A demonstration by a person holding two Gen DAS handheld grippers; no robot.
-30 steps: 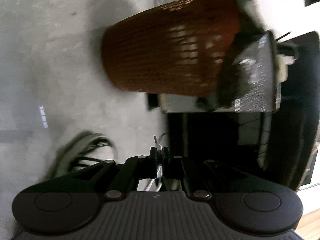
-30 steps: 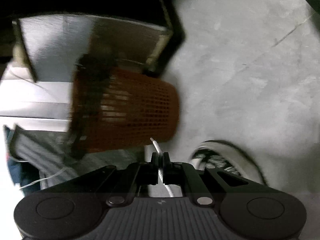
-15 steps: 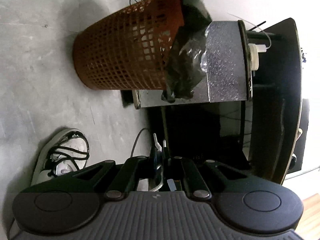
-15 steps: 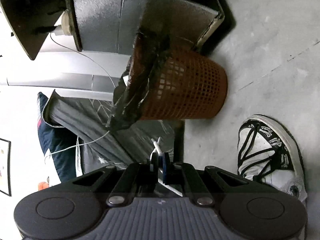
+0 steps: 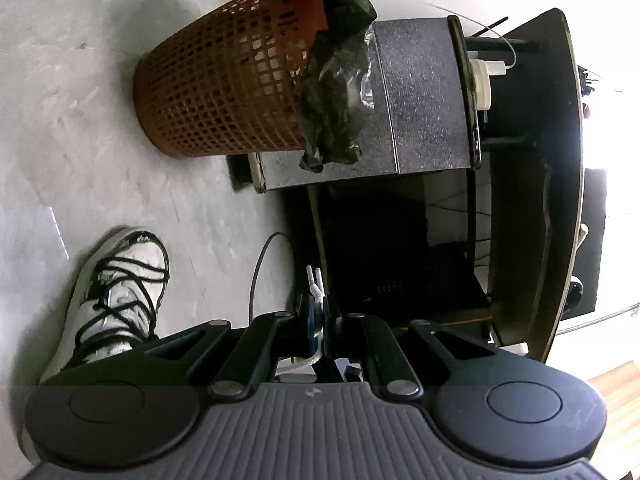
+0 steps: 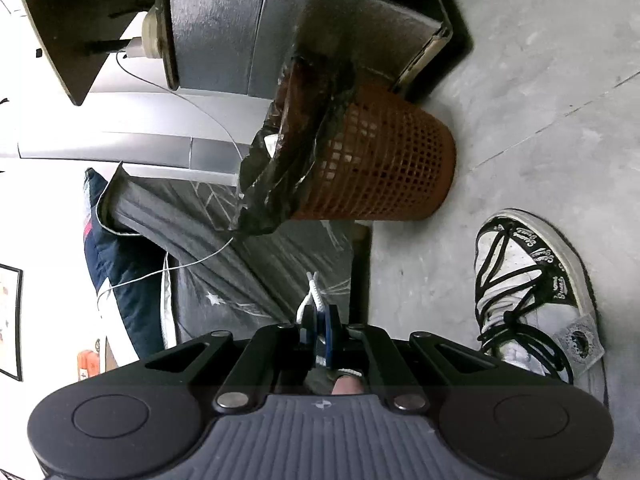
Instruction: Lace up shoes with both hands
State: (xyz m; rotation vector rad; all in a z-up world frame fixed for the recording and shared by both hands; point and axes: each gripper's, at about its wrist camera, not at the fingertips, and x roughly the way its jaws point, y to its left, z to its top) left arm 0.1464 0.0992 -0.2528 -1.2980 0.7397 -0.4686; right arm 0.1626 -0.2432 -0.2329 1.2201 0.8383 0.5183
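Two grippers, both clenched on white lace ends, both aimed a little below level and rolled so that floor and furniture appear turned on their side.

Left gripper point(image 5: 318, 312): jaws pressed together, pinching a white lace point(image 5: 314, 282) whose two stiff tips poke out just past the fingertips; more of the same cord visible behind the jaws, close to the gripper body. Pointed toward the dark open shelf of a black desk point(image 5: 532, 184), with a thin black cable point(image 5: 256, 276) looping over the grey floor point(image 5: 80, 128) just beside the fingers.

Right gripper point(image 6: 320, 320): jaws likewise shut tight, gripping a white lace end point(image 6: 312, 292), tips sticking out forward past the blue pads. Aimed toward a grey patterned cloth point(image 6: 240, 248) and dark blue fabric beyond it.

Shoe point(image 5: 116, 292) on the floor, lower left in the left wrist view, partly hidden behind the gripper body; same shoe point(image 6: 532, 296) at the right edge in the right wrist view. White and black sneaker, black laces criss-crossed over the tongue, well apart from both sets of fingertips. Unclear whether the white cords run down to it.

Orange mesh bin point(image 5: 228, 84) with a black bag point(image 5: 336, 80) spilling over its rim, standing against a grey speckled panel point(image 5: 420, 96), far ahead of both grippers.
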